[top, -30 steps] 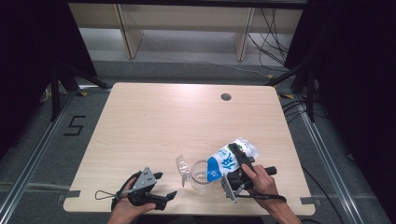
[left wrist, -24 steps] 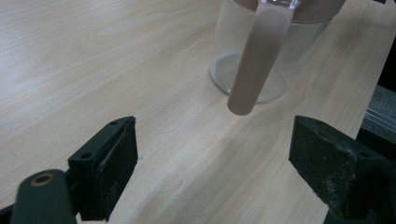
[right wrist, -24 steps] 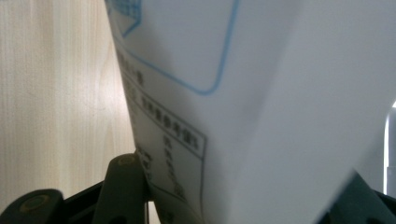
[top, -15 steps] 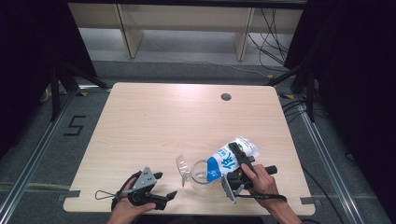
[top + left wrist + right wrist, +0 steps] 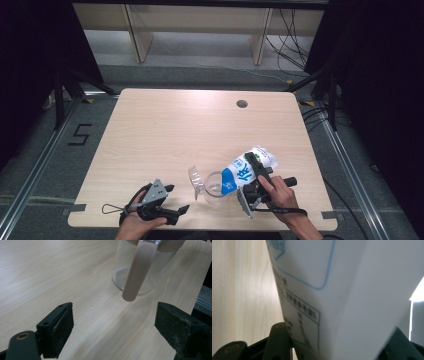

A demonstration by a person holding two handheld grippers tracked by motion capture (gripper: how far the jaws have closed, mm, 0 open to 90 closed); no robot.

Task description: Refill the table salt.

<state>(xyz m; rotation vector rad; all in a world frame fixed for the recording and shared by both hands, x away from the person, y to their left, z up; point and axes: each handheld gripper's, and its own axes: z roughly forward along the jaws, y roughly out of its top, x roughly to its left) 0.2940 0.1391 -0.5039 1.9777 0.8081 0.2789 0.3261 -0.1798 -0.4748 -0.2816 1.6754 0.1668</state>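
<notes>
One clear glass upright on the wooden counter, just beside the right tongs on their left, well ahead of the left tongs. Nothing pooled on the glass floor as seen in the left gripper view; a beige-brown stream running down the near side of it from the rim. One white-and-blue pouch clamped in the right tongs, tilted with its lower end over the glass mouth and its upper end raised toward the far right. One scrap of clear film lying on the counter just left of the glass, between the two tongs.

Left tongs spread wide, nothing between the jaws, resting low near the counter's front edge in the left hand. Right tongs closed narrow on the pouch, right hand behind them.

Two tongs, two hands, one glass, one pouch, one round hole in the counter far beyond both tongs.

Stream colour given by the left gripper view; pouch panel close up in the right gripper view, with blue outline and small black print, too blurred to read. Whole layout given by the high view.
</notes>
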